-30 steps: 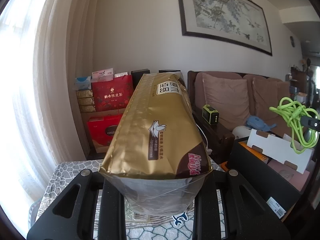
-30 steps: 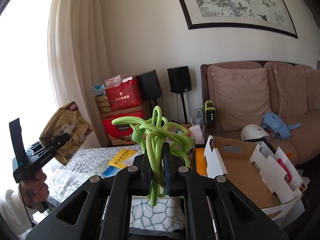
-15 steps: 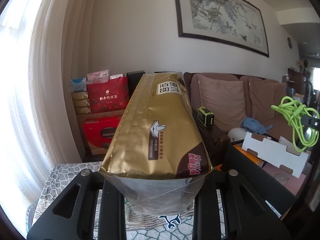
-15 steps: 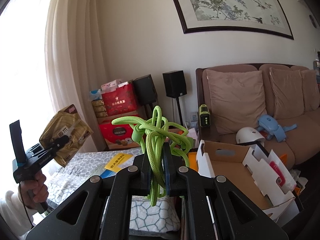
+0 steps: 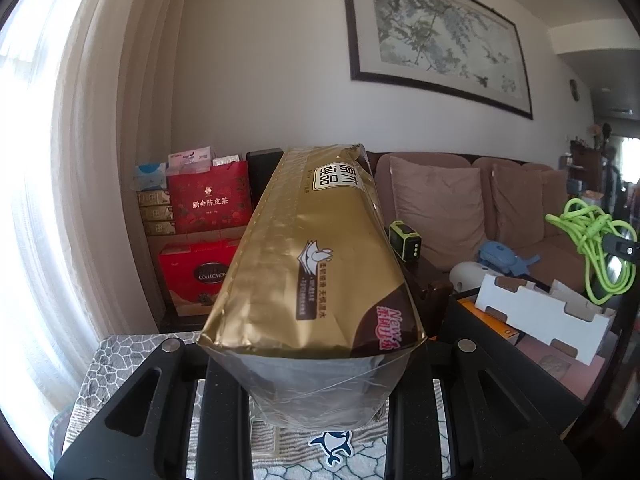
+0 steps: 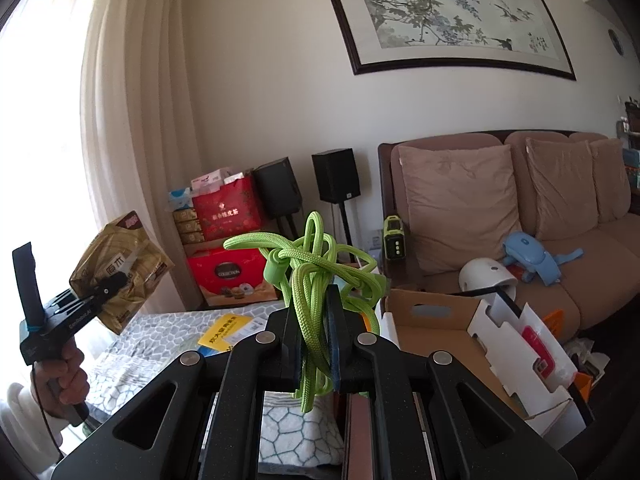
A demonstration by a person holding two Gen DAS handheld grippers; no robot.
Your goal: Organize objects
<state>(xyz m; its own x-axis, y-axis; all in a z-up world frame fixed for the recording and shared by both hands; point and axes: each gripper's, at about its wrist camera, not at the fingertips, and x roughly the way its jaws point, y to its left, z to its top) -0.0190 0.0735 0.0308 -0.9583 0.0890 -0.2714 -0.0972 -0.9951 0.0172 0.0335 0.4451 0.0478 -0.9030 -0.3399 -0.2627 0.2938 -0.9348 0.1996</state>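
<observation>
The left hand-held gripper (image 5: 316,384) clamps a gold foil packet (image 5: 320,280) between its two black fingers, the packet pointing straight ahead and lifted above the tabletop (image 5: 116,360), which is covered in a grey cobblestone-print cloth. The left wrist view shows the packet's printed top from close up and a small whale sticker (image 5: 331,444) on the cloth directly below it.

The right wrist view shows what that view cannot: the whole left hand-held gripper (image 6: 110,284) seen from the side, far to the left of the right one, held up by a person's hand (image 6: 66,380) with the packet (image 6: 120,268) tilted upward.

The right hand-held gripper (image 6: 314,344) is nearly closed, pinching a tangled bundle of bright green cord (image 6: 316,276) whose loops rise above its fingers and whose ends dangle below. To its right sits an open cardboard box (image 6: 436,328); ahead and left, a yellow leaflet (image 6: 232,330) lies on the cloth.

In the left wrist view the same cord (image 5: 592,244) appears far off to the right, above the box's white flap (image 5: 536,316).
</observation>
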